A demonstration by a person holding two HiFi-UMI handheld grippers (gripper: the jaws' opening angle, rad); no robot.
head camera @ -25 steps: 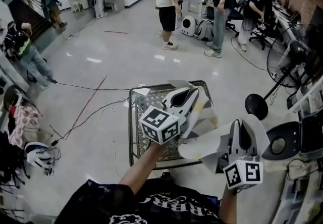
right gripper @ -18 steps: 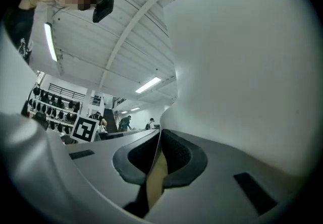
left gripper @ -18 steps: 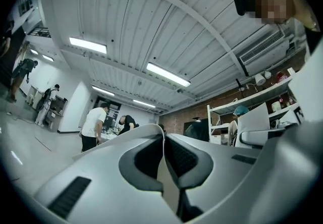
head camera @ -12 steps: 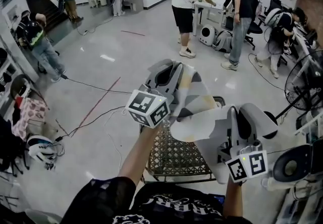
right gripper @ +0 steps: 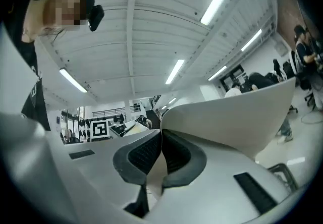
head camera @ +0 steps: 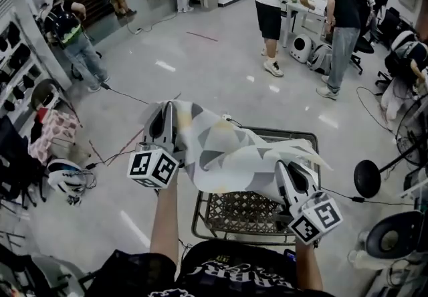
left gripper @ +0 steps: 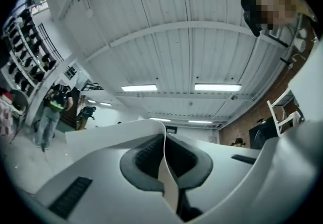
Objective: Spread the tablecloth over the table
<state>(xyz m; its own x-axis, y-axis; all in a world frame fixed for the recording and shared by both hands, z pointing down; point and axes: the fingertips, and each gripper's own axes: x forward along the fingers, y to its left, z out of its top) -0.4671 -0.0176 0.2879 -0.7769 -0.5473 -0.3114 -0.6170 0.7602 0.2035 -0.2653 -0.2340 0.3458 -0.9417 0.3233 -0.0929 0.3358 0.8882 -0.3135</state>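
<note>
Left gripper view first, Ana: what is between the pads?

A thin edge of the tablecloth (left gripper: 168,183), Ben. The left hand-held gripper (left gripper: 164,157) is clamped tight on it, pads pressed together with only the fabric in the seam.

And the other side?

Same story. The right hand-held gripper (right gripper: 161,150) is closed on another stretch of the cloth, which curls away from it in a broad sheet.

So what has changed in the last second?

In the head view the two were close together over the counter (head camera: 244,212), with the cloth bunched between them. Now they have drawn apart: the left has swung out past the counter's left edge, and the right sits near its front right corner. The cloth has opened into a wide, creased span between them.

Is it down on the counter yet?

No. It hangs in the air above the back half, and the mesh top shows bare below it along the front edge.

Your read on the task?

Unfolding looks well under way. I judge that laying it over the top and squaring it to the edges comes next.
</note>
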